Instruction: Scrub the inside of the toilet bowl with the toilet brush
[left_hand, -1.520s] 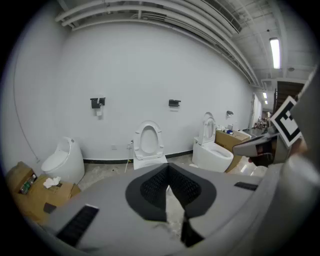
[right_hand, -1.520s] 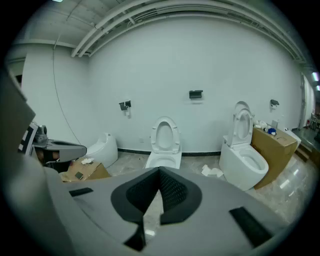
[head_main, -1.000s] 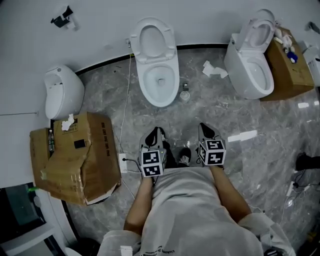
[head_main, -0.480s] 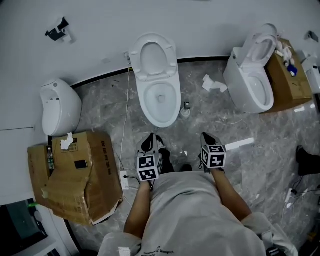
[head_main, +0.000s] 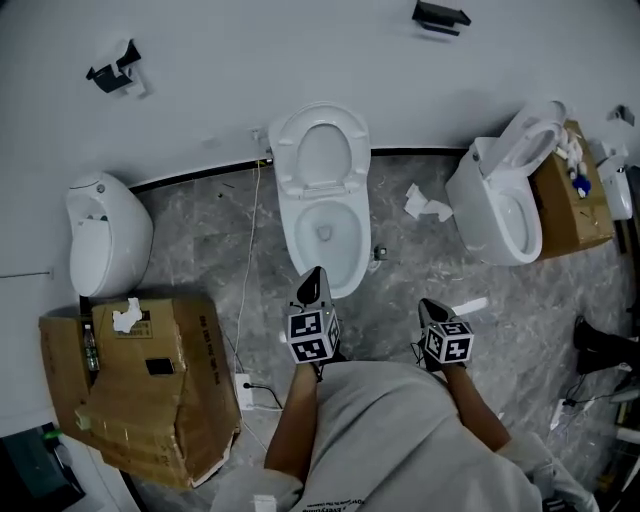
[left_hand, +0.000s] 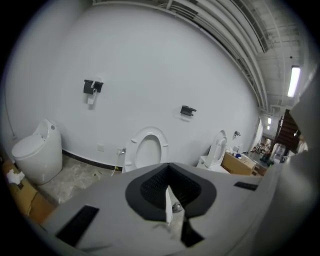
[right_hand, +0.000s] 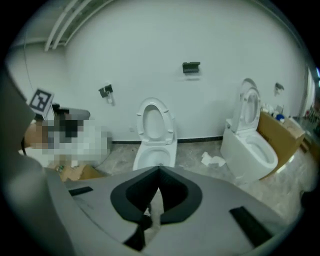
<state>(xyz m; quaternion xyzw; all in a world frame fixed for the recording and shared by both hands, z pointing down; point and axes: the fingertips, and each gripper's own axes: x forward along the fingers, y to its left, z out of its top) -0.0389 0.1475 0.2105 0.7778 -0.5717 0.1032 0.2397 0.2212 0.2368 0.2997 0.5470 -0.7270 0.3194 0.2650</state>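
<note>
A white toilet (head_main: 322, 232) with its seat and lid raised stands against the wall; it also shows in the left gripper view (left_hand: 145, 152) and the right gripper view (right_hand: 155, 134). On the floor by its right side stands a small object (head_main: 379, 253), possibly the brush holder; it is too small to tell. My left gripper (head_main: 313, 284) is shut and empty, its tip just short of the bowl's front rim. My right gripper (head_main: 430, 310) is shut and empty, over the floor to the right of the bowl. Neither holds a brush.
A second toilet (head_main: 503, 212) stands at the right beside a cardboard box (head_main: 572, 195). A rounded white toilet (head_main: 101, 236) and a crushed cardboard box (head_main: 140, 385) are at the left. Crumpled paper (head_main: 424, 207) and a cable (head_main: 246, 290) lie on the grey marble floor.
The person has stepped towards the middle toilet, so it looms nearer. The left gripper has come up close to the bowl's front. The right gripper has drifted right and lower.
</note>
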